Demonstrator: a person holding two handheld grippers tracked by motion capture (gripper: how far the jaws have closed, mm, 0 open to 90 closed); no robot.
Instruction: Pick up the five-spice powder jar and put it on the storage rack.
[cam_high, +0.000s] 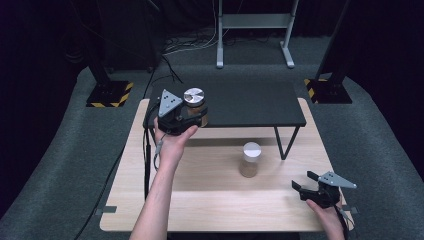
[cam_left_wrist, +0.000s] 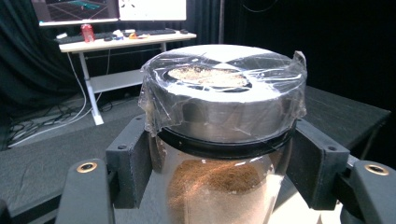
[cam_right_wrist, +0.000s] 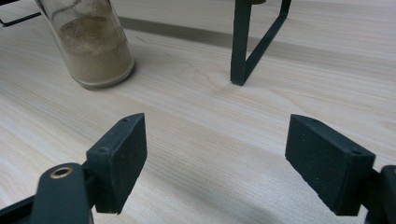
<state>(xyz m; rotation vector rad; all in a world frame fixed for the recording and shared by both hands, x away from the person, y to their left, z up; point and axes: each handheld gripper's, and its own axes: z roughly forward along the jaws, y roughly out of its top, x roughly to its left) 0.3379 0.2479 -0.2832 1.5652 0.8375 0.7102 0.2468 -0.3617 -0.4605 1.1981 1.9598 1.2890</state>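
- The left tool (cam_high: 192, 119) is clamped on a glass jar of brown powder (cam_high: 196, 106), its pads pressing the glass just under the metal lid (cam_left_wrist: 224, 88), as the left gripper view shows.
- Clear plastic film (cam_left_wrist: 154, 98) wraps that lid, and a dusting of powder lies on top of it.
- In the high view the person's left hand (cam_high: 170, 142) holds this jar at the front left corner of a low black shelf (cam_high: 250, 102) that stands on the wooden desk (cam_high: 200, 200); whether the jar touches the shelf cannot be told.
- The right tool (cam_high: 306, 181) sits at the desk's near right corner, its jaws apart with nothing between them and bare wood under them in the right gripper view.
- A second jar (cam_high: 250, 159), white-topped and partly filled with paler powder, stands upright on the desk in front of the shelf, well apart from both tools.
- One thin black leg of the shelf (cam_right_wrist: 240, 42) meets the desk just right of that jar.
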